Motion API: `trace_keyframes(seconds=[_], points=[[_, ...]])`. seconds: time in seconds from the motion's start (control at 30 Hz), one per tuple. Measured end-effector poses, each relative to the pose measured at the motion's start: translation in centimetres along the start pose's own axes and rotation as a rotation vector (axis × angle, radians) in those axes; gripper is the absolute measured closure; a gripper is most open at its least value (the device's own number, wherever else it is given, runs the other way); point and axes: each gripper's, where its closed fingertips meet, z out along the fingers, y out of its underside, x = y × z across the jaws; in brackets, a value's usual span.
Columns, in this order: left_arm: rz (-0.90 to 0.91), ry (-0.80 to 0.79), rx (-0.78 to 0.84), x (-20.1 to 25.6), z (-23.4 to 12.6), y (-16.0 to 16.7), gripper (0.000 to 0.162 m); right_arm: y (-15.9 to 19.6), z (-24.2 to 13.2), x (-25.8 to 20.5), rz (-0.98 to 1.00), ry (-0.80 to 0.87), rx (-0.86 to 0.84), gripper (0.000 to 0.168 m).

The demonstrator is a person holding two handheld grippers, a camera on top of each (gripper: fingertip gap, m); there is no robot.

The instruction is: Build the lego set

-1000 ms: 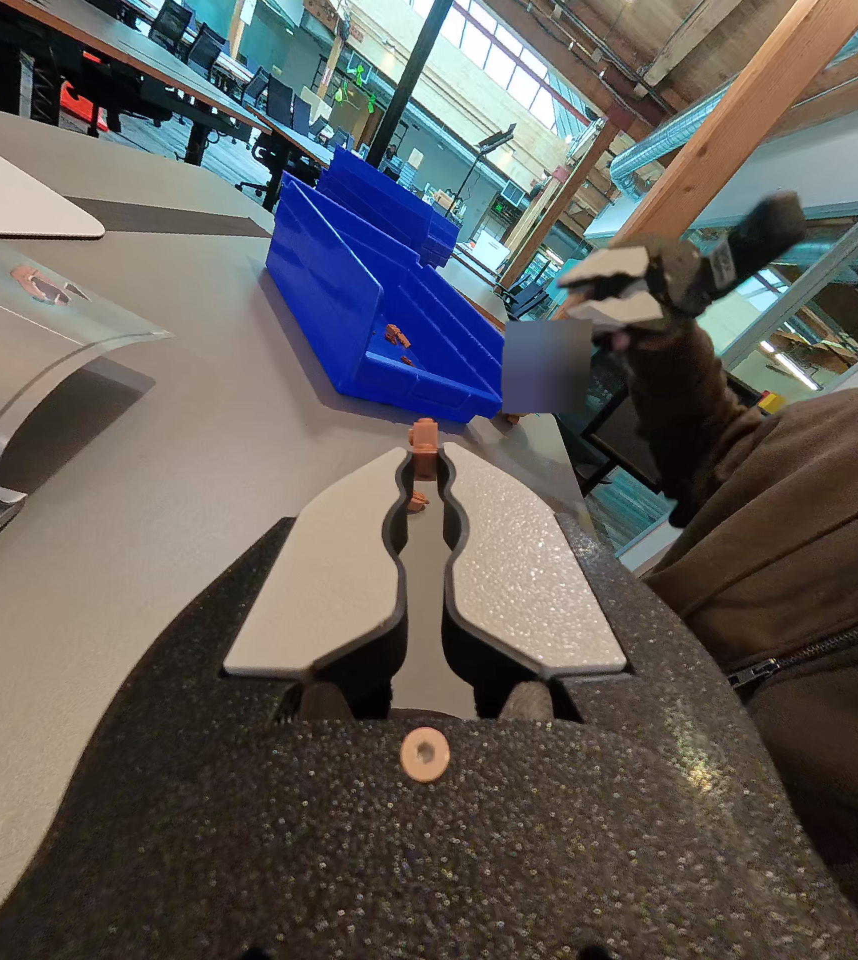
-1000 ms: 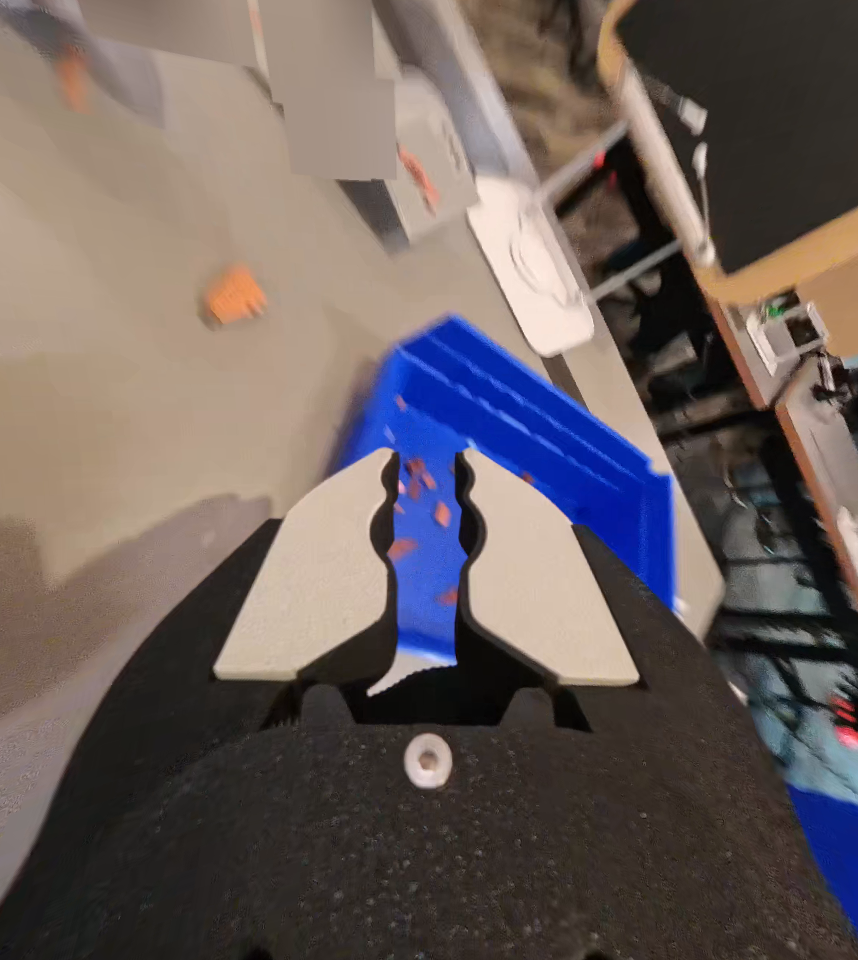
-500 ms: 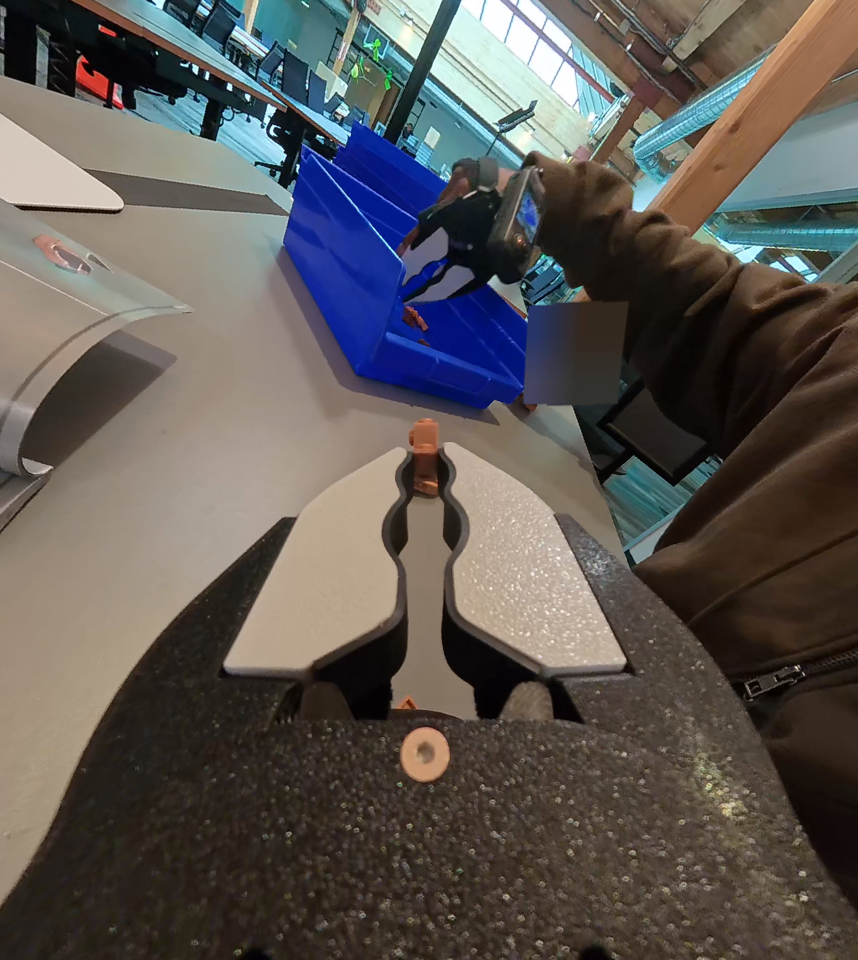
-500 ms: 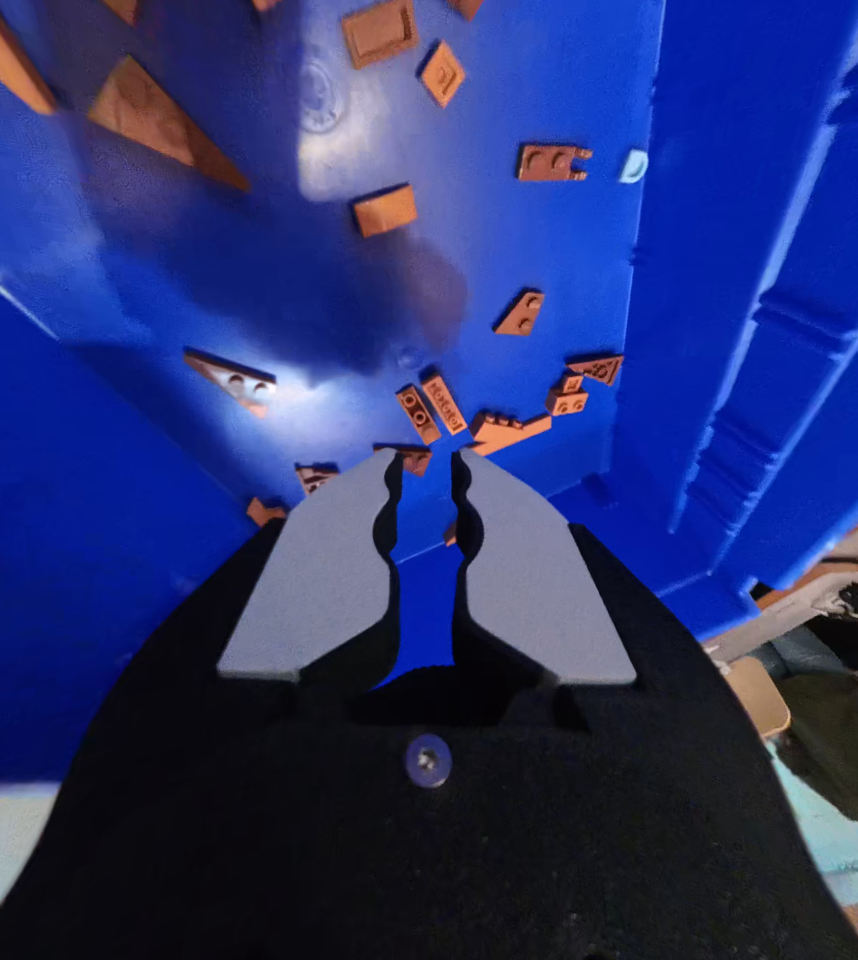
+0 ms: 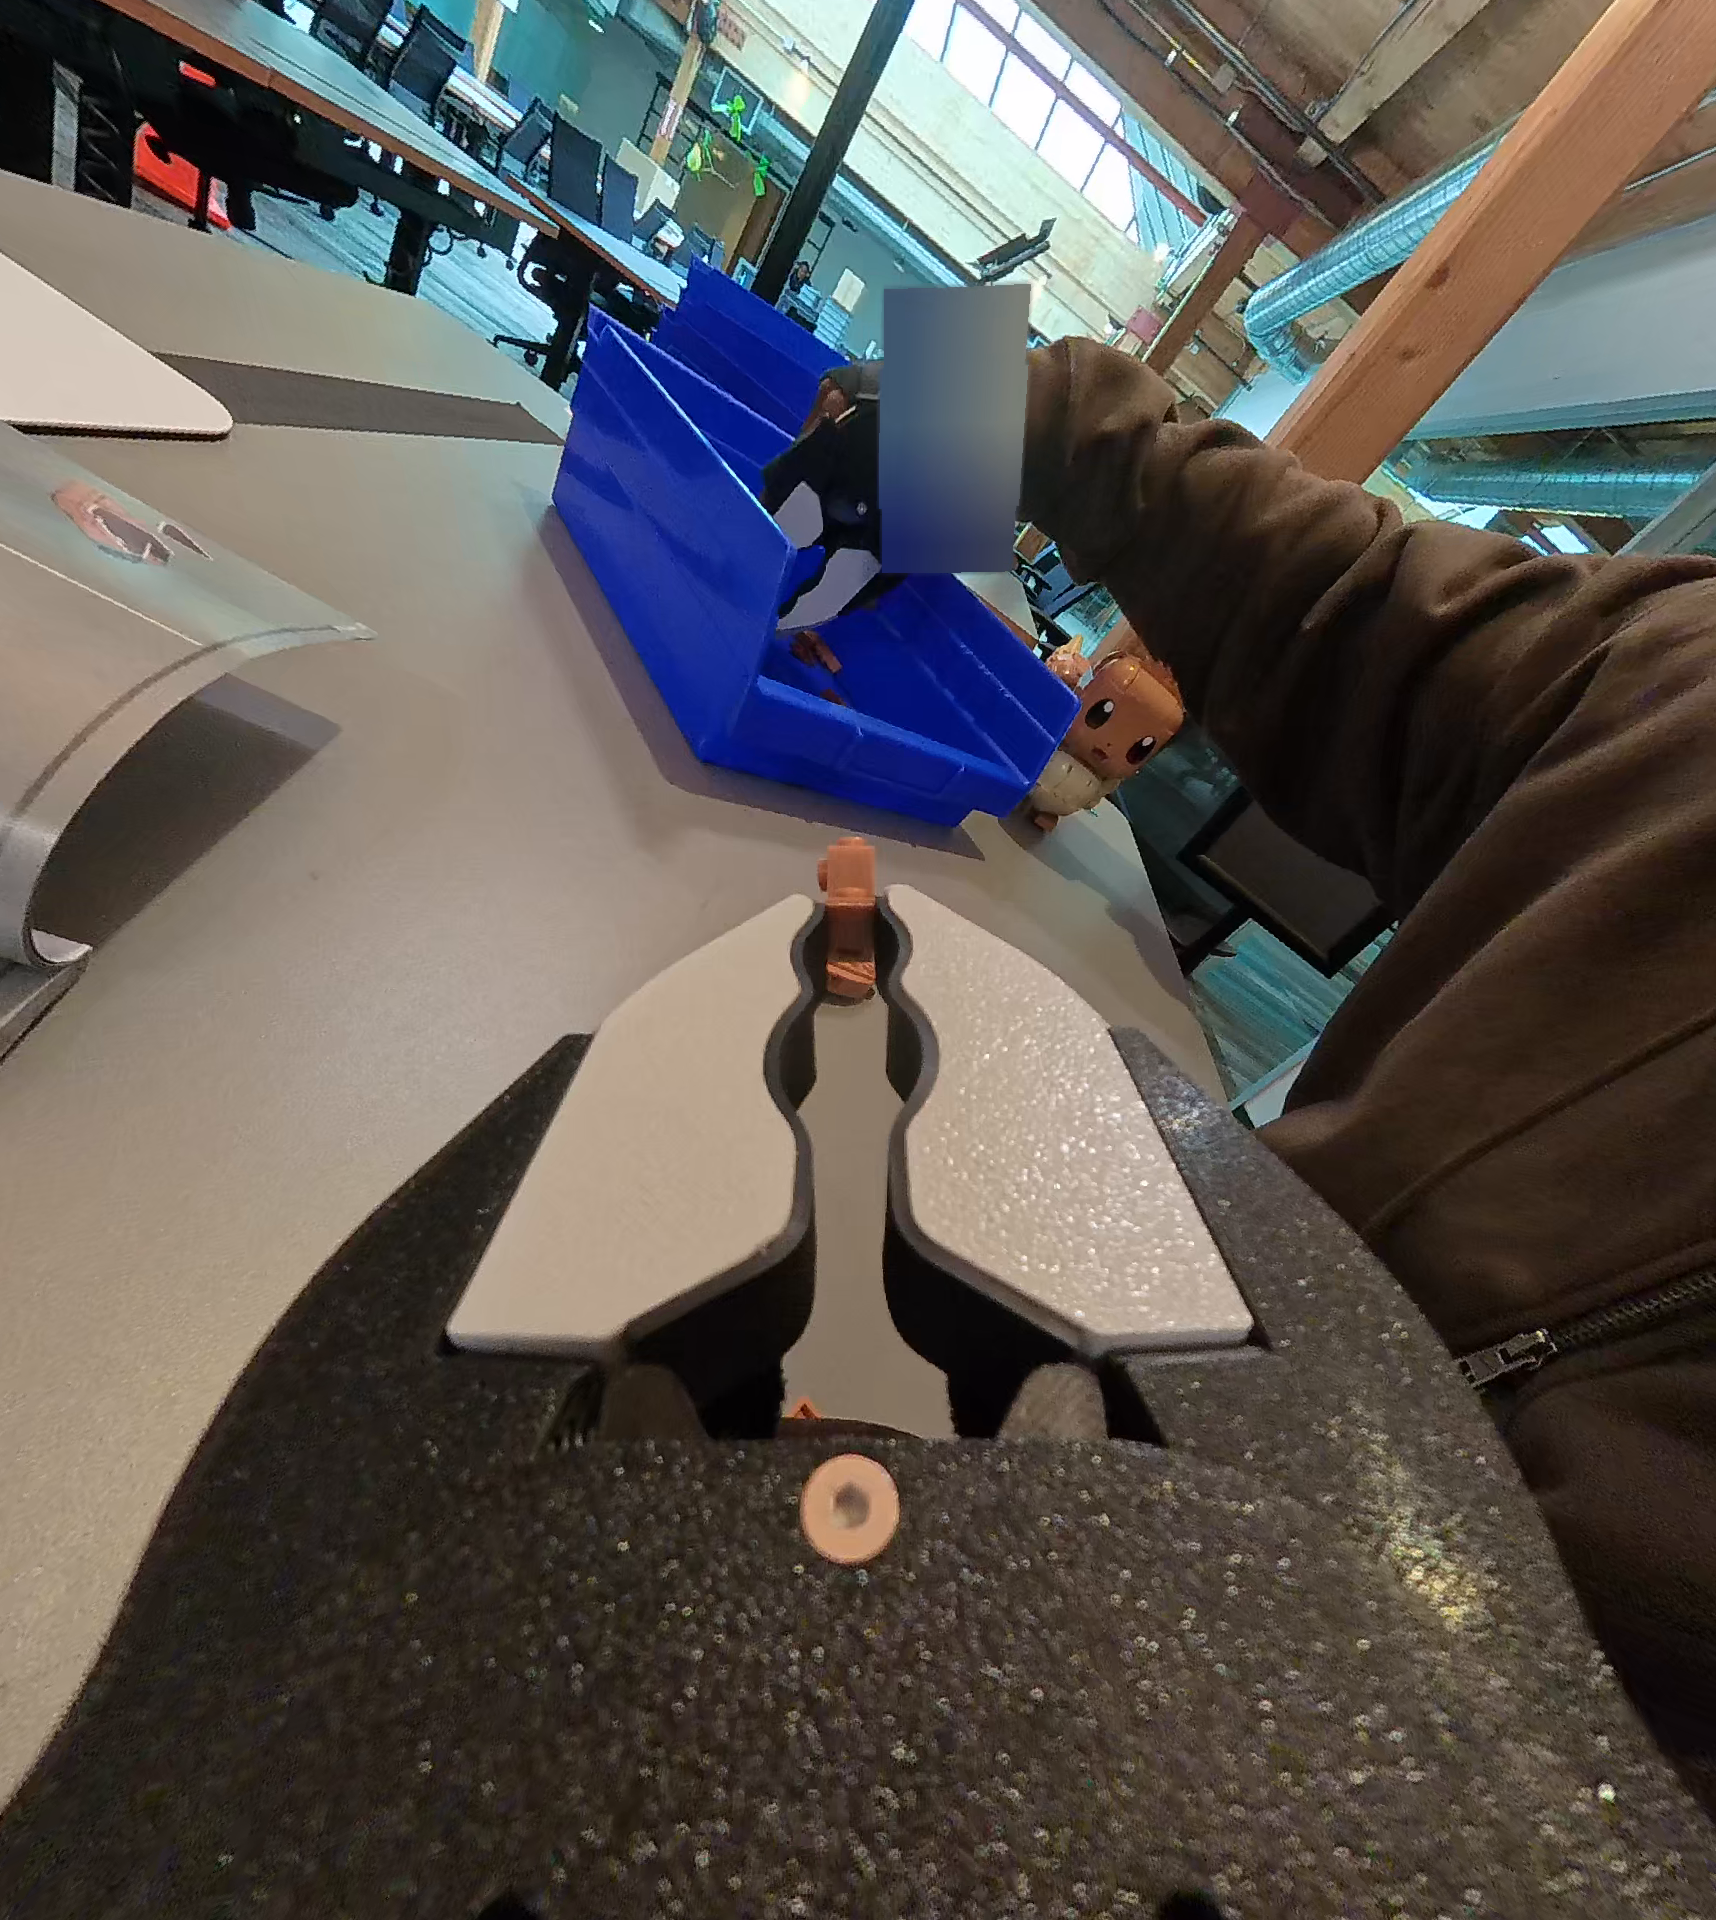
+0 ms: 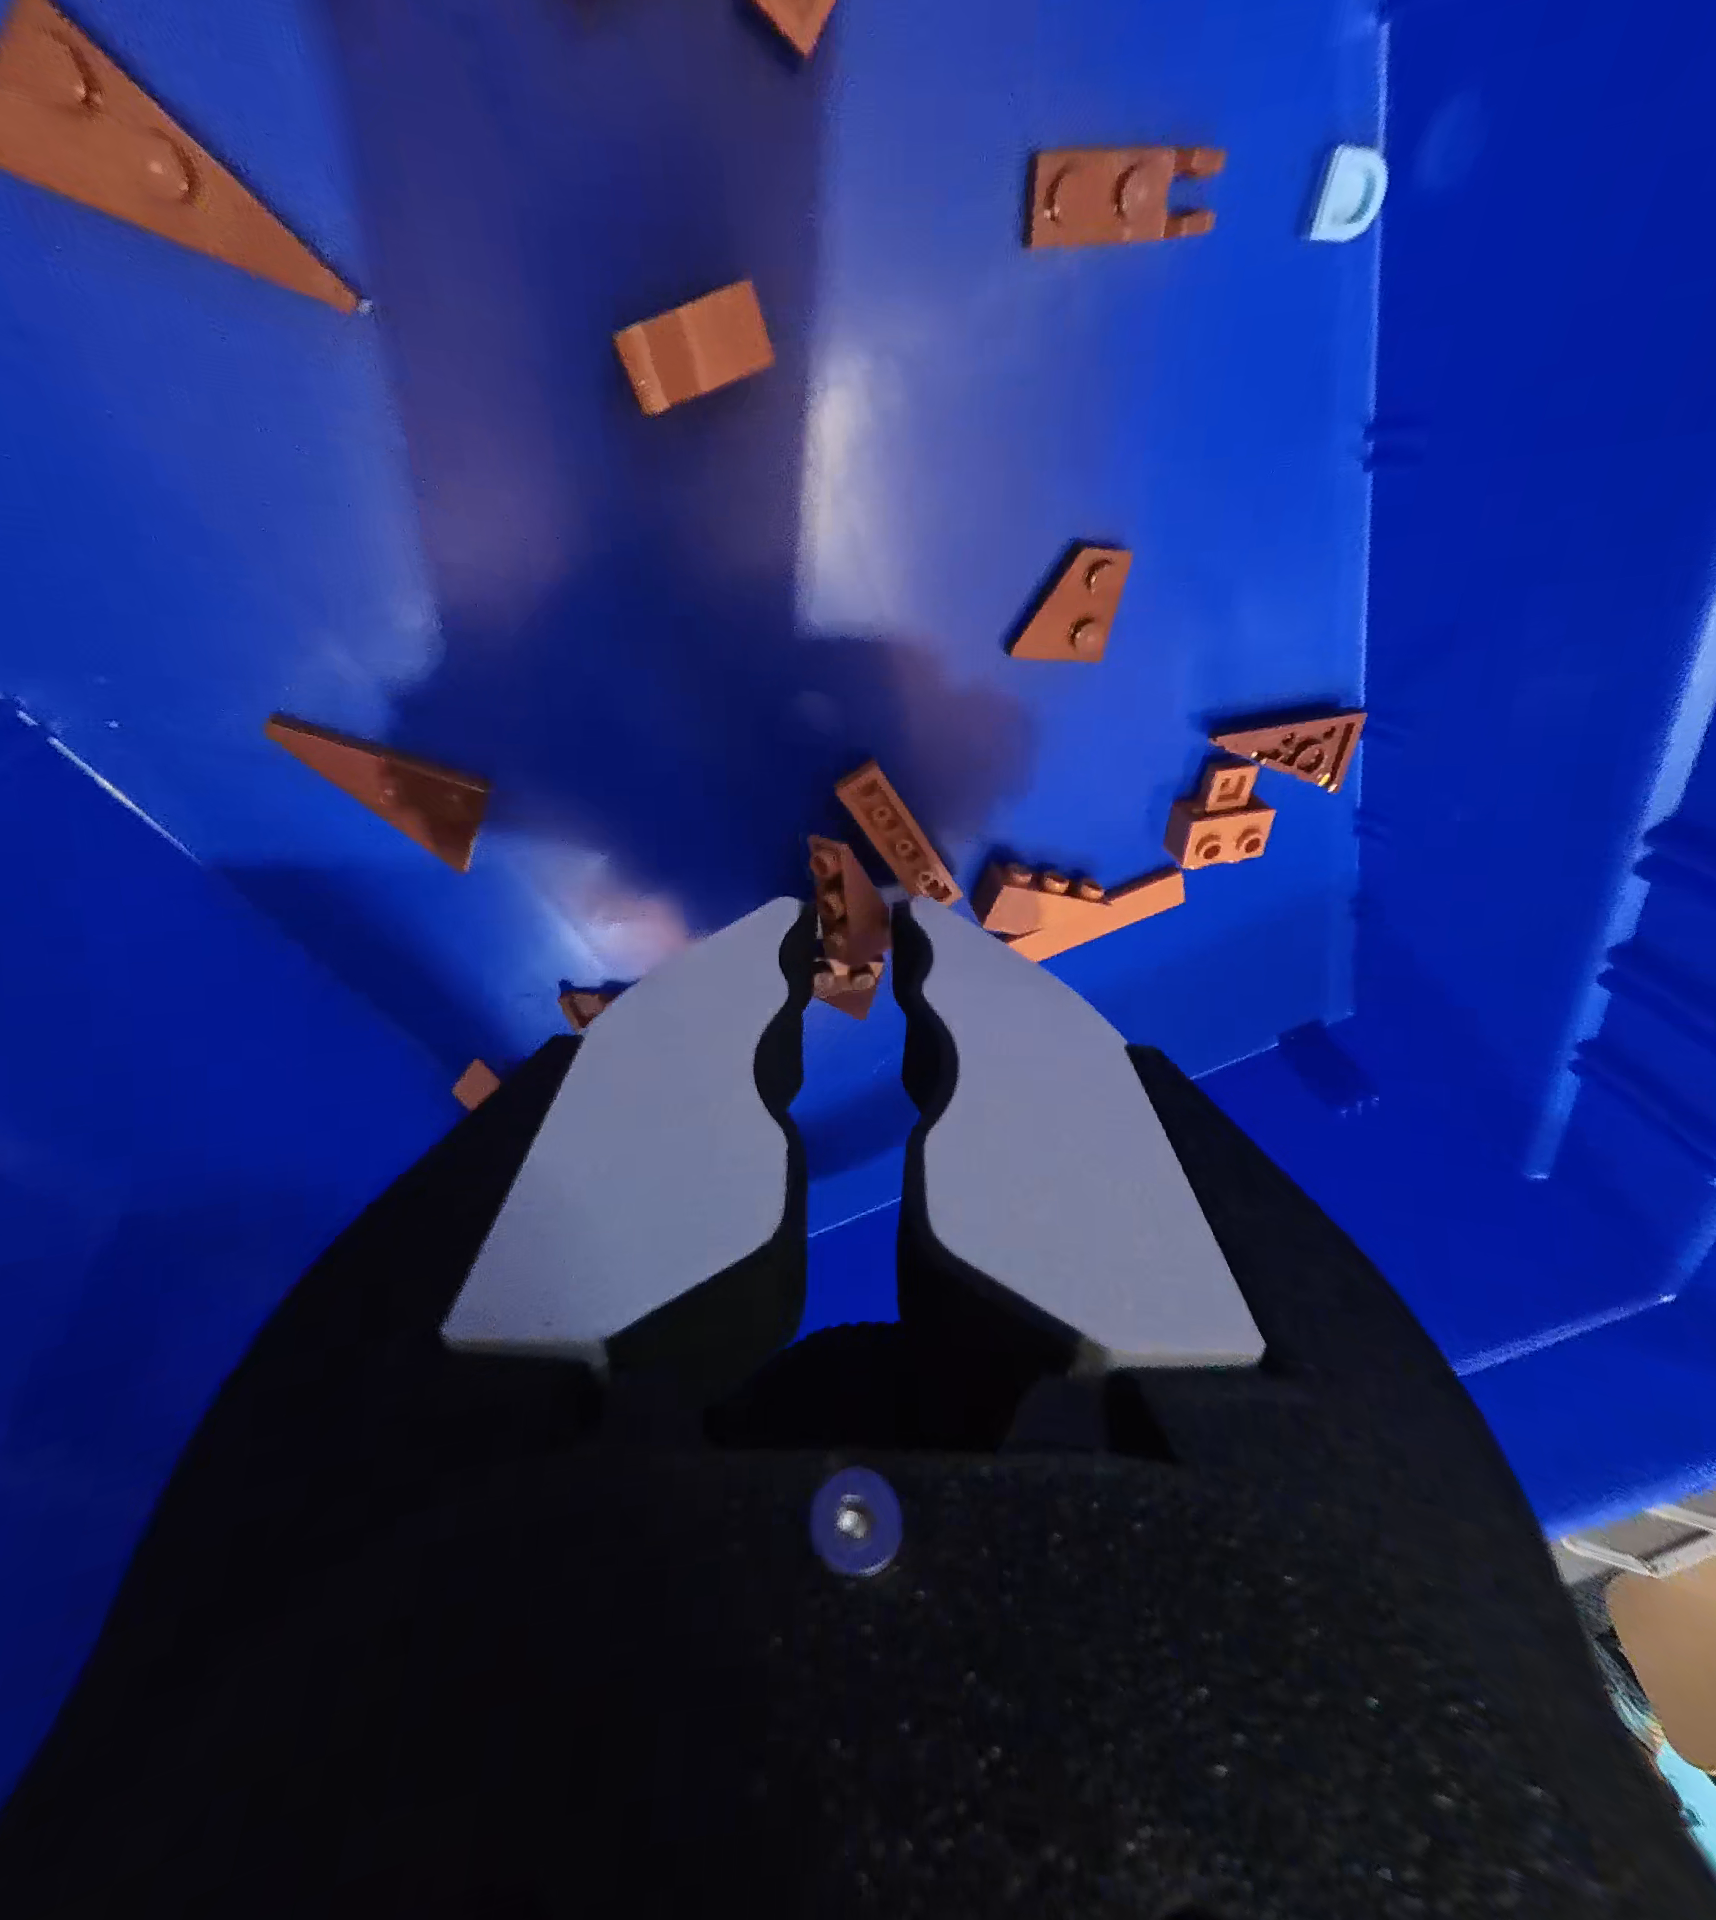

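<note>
Far to your left, an open booklet [image 5: 54, 665] lies on the grey table [image 5: 418, 935] with one page curled up. In the middle, your left gripper [image 5: 849, 914] sits low over the table, and its fingers are pulled in close and pinch a small brown piece [image 5: 849, 920] right at the tips. The top of that piece sticks up past the tips. Past it, a blue bin [image 5: 688, 582] stands on the table, and a little brown toy figure [image 5: 1108, 727] with big eyes peeks out just beside the bin's right end. Your right arm in a brown sleeve [image 5: 1405, 675] reaches over to the bin, and your right gripper [image 6: 849, 940] points down inside it. In the right wrist view, that gripper's fingers leave only a thin gap, and a small brown wedge piece [image 6: 843, 935] sits between the tips. You cannot tell if the fingers press on it yet. Many more brown pieces lie loose on the blue bin floor [image 6: 573, 623]: a long thin plate [image 6: 895, 842] just past the tips, a stepped brick [image 6: 1072, 904] near the right finger, and flat triangle pieces [image 6: 137, 197] farther off.
</note>
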Motion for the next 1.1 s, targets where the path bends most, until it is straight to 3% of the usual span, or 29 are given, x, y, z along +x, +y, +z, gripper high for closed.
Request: trace_keyframes(seconds=[0.43, 0.7, 0.93, 1.1], points=[[-0.001, -0.002, -0.006, 0.0, 0.1, 0.1, 0.154, 0.0, -0.5, -0.4, 0.103, -0.026, 0.035, 0.15], [0.0, -0.004, -0.008, -0.1, 0.1, 0.2, 0.154, 0.0, 0.0, -0.8, 0.112, -0.065, 0.03, 0.156], [0.001, -0.002, -0.011, 0.0, 0.1, 0.2, 0.154, -2.1, -1.4, -2.4, 0.413, -0.408, 0.199, 0.156], [0.0, 0.001, -0.011, 0.0, 0.1, 0.2, 0.154, -0.9, -1.4, -0.5, 0.455, -0.3, 0.19, 0.15]])
